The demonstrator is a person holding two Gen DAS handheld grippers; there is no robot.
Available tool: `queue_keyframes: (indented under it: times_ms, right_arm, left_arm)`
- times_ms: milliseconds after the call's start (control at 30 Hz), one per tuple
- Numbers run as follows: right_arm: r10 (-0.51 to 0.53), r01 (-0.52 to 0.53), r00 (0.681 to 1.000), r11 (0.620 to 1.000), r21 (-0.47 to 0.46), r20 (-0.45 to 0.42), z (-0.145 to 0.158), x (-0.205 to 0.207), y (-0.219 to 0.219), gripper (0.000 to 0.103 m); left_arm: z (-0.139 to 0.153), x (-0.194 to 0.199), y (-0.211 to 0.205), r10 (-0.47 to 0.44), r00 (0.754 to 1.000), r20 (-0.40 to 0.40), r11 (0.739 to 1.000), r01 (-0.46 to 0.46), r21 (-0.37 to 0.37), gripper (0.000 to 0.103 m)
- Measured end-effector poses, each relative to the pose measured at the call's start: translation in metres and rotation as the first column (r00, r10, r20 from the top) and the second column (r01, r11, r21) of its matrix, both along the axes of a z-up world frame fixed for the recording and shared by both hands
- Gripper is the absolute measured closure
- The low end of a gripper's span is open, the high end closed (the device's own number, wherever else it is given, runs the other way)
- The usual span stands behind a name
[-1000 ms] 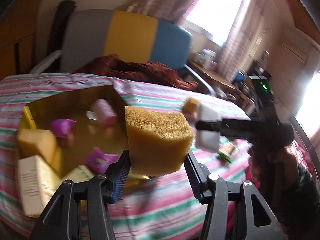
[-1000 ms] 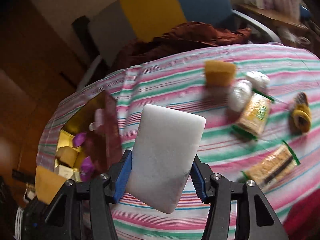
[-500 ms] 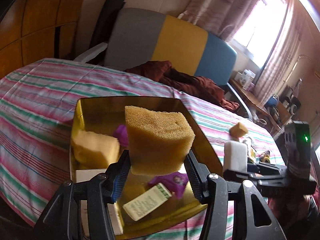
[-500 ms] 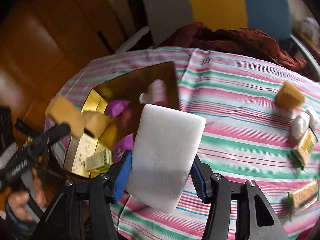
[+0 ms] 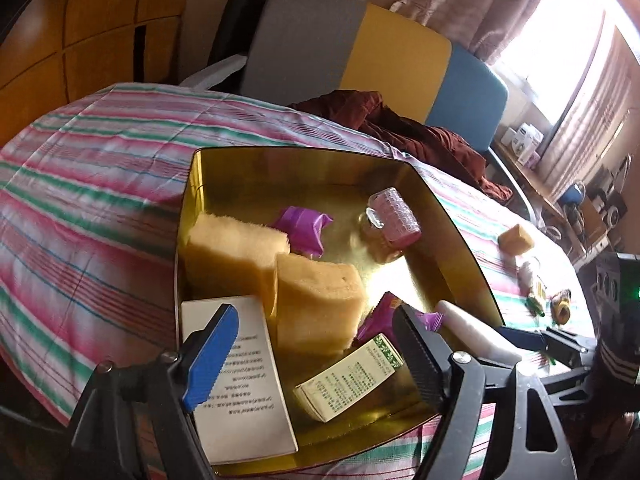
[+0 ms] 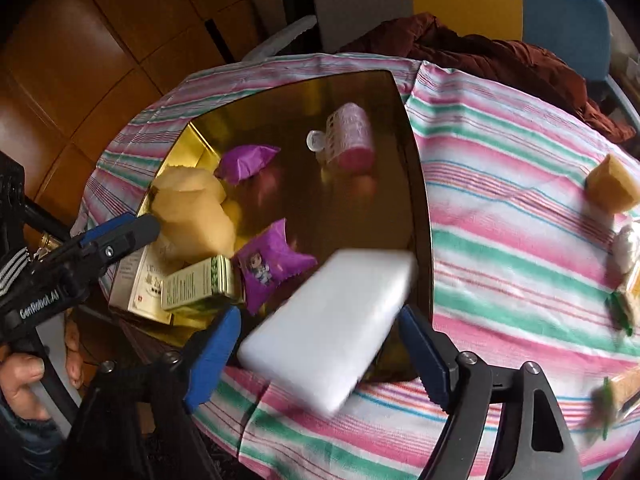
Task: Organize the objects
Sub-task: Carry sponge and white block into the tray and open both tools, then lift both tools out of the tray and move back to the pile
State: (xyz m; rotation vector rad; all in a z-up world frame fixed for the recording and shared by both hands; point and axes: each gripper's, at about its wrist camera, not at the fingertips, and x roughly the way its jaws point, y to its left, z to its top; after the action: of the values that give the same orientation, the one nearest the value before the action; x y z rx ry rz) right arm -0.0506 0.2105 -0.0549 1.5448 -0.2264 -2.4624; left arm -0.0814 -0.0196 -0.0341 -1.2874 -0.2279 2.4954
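Observation:
A gold tray (image 5: pixel 304 162) sits on the striped cloth and holds sponges, boxes and purple packets. My left gripper (image 5: pixel 316 350) is open above the tray's near side. The yellow sponge (image 5: pixel 318 304) it held lies in the tray just past its fingers. My right gripper (image 6: pixel 320 354) is open. The white block (image 6: pixel 328 324) is tilted and blurred between its fingers, over the tray's near right rim (image 6: pixel 416 184); it also shows in the left wrist view (image 5: pixel 472 334). The left gripper also shows in the right wrist view (image 6: pixel 116 236).
In the tray lie another sponge (image 5: pixel 232 248), a white box (image 5: pixel 236 380), a green carton (image 5: pixel 348 380), purple packets (image 6: pixel 268 266) and a pink roller (image 6: pixel 348 136). On the cloth to the right lie a small sponge (image 6: pixel 612 186) and snack packets (image 6: pixel 628 292). A chair with brown cloth (image 5: pixel 420 132) stands behind.
Both grippers have opened. The yellow sponge has dropped from the left gripper into the tray. The white block has come loose from the right gripper and tips down towards the tray.

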Motion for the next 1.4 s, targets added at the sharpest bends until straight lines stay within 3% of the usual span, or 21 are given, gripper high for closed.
queue_keyframes:
  times_ms: [133,300,367,433,467,533,667,867,933,1100,1200,1267,1400]
  right_arm:
    - [0.002,-0.002,0.999,1.0,0.015,-0.039,0.007,0.01,0.0,0.016]
    - [-0.004,0.021,0.986,0.995,0.094,-0.169,0.027,0.025,-0.007,0.013]
    - [-0.004,0.043,0.966,0.988,0.147,-0.258,0.039,0.034,-0.011,0.01]
    - [0.002,0.071,0.934,0.979,0.192,-0.357,0.05,0.043,-0.014,0.001]
    - [0.009,0.095,0.906,0.97,0.224,-0.423,0.055,0.051,-0.016,0.0]
    - [0.022,0.129,0.879,0.951,0.282,-0.475,0.06,0.055,-0.02,0.0]
    - [-0.01,0.188,0.895,0.914,0.358,-0.445,0.056,0.05,-0.023,0.0]
    - [-0.064,0.226,0.891,0.921,0.318,-0.45,0.056,0.054,-0.013,0.0]
    - [-0.099,0.263,0.892,0.907,0.329,-0.441,0.053,0.056,-0.01,0.0]
    - [-0.065,0.183,0.933,0.933,0.311,-0.353,0.034,0.053,-0.008,0.002]
    - [-0.093,0.166,0.946,0.962,0.219,-0.31,0.026,0.054,-0.001,0.002]
    - [-0.139,0.173,0.952,0.98,0.102,-0.273,0.024,0.054,0.01,0.001]
    - [-0.142,0.181,0.941,0.978,0.103,-0.307,0.027,0.06,0.012,0.0]
  left_arm:
    - [0.006,0.012,-0.008,0.04,0.999,-0.028,0.999,-0.04,0.006,0.022]
    - [0.024,0.028,-0.009,0.072,0.991,-0.116,0.996,-0.078,-0.047,0.022]
    - [0.03,0.032,-0.008,0.083,0.986,-0.145,0.993,-0.094,-0.069,0.022]
    - [0.036,0.038,-0.007,0.095,0.979,-0.178,0.989,-0.113,-0.092,0.022]
    - [0.039,0.041,-0.007,0.099,0.977,-0.188,0.988,-0.119,-0.099,0.022]
    - [0.043,0.046,-0.004,0.11,0.97,-0.215,0.984,-0.137,-0.115,0.022]
    - [0.047,0.055,0.001,0.127,0.959,-0.253,0.973,-0.171,-0.158,0.022]
    - [0.047,0.06,0.007,0.136,0.952,-0.273,0.962,-0.193,-0.195,0.022]
    - [0.046,0.061,0.008,0.146,0.949,-0.28,0.953,-0.211,-0.217,0.022]
    - [0.043,0.062,0.013,0.13,0.952,-0.277,0.954,-0.196,-0.227,0.022]
    - [0.041,0.062,0.018,0.112,0.957,-0.269,0.953,-0.18,-0.243,0.022]
    - [0.041,0.062,0.021,0.102,0.958,-0.266,0.952,-0.172,-0.253,0.022]
    - [0.039,0.065,0.028,0.081,0.962,-0.261,0.952,-0.152,-0.265,0.022]
